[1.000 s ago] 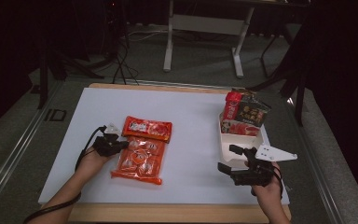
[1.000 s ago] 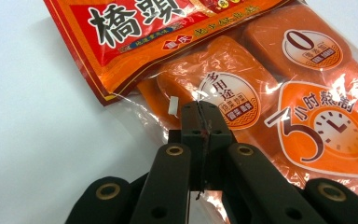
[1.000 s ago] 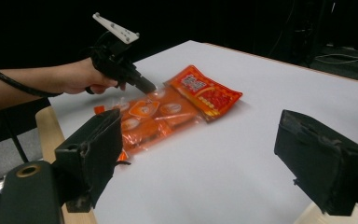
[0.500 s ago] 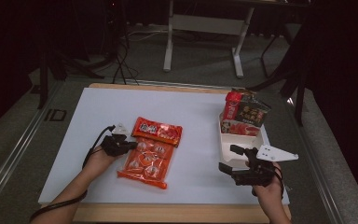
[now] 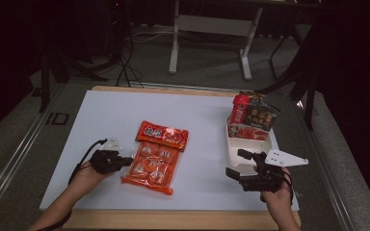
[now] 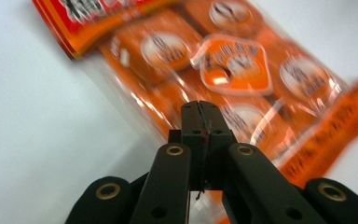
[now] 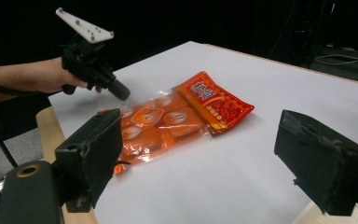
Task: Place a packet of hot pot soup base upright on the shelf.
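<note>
Far left of the high view: left gripper (image 5: pixel 125 160), held in a hand (image 5: pixel 84 175), jaws closed flat against each other with nothing between them, tip just at the left edge of the orange snack bag (image 5: pixel 151 166). Same closed jaws seen in the left gripper view (image 6: pixel 200 109), poised over the orange snack bag (image 6: pixel 233 70), contact with the film impossible to tell.

Next to the right: orange snack bag lying flat on the white table cover (image 5: pixel 202 120), left of centre, clear film showing round wrapped pieces inside. Red sauce packet (image 5: pixel 162 134) lying across the bag's far end, overlapping it.

Further right: white tray (image 5: pixel 250 147) near the right edge, holding upright packets (image 5: pixel 253 115) at its far end.

Far right: right gripper (image 5: pixel 238 163), held in a hand (image 5: pixel 274 190) at the near end of the tray, jaws spread wide apart and empty, pointing left towards the bag. Right gripper view: both open jaws framing the orange snack bag (image 7: pixel 156 126) and red sauce packet (image 7: pixel 214 100), with the left gripper (image 7: pixel 121 91) hovering at the bag's far edge.
</note>
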The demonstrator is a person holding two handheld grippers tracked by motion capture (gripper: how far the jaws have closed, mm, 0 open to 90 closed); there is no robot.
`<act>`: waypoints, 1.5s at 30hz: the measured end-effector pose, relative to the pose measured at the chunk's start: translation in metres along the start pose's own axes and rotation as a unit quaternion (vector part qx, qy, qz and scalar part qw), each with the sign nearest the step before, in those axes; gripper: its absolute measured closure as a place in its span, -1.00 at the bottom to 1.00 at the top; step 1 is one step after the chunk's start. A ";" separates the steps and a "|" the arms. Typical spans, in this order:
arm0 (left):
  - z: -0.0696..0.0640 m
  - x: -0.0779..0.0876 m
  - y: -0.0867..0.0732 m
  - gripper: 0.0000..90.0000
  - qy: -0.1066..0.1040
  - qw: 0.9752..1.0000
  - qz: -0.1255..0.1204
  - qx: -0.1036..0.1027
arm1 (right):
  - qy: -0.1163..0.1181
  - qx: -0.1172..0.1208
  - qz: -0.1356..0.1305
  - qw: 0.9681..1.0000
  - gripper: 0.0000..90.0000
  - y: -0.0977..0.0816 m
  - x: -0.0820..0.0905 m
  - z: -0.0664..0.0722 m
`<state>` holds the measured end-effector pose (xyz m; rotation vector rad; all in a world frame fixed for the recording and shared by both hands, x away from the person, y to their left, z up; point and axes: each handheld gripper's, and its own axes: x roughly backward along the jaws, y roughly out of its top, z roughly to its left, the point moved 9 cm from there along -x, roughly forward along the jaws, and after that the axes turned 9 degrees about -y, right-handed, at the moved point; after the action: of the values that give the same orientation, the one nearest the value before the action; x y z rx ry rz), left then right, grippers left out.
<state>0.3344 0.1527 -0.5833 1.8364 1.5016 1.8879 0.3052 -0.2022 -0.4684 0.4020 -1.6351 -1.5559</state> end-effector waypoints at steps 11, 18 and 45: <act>-0.005 -0.012 -0.017 1.00 -0.008 0.999 0.034 -0.003 | 0.001 0.002 -0.001 1.000 -0.66 0.001 0.000 0.001; -0.014 -0.019 -0.013 1.00 -0.027 0.999 0.026 -0.001 | 0.002 0.001 0.000 1.000 -0.66 0.000 -0.001 0.001; -0.006 -0.008 0.021 0.75 -0.020 0.997 -0.062 0.034 | 0.002 0.002 0.000 1.000 -0.67 -0.001 0.000 0.001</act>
<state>0.3430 0.1335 -0.5738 1.7516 1.6442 1.7566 0.3047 -0.2018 -0.4689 0.4061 -1.6348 -1.5508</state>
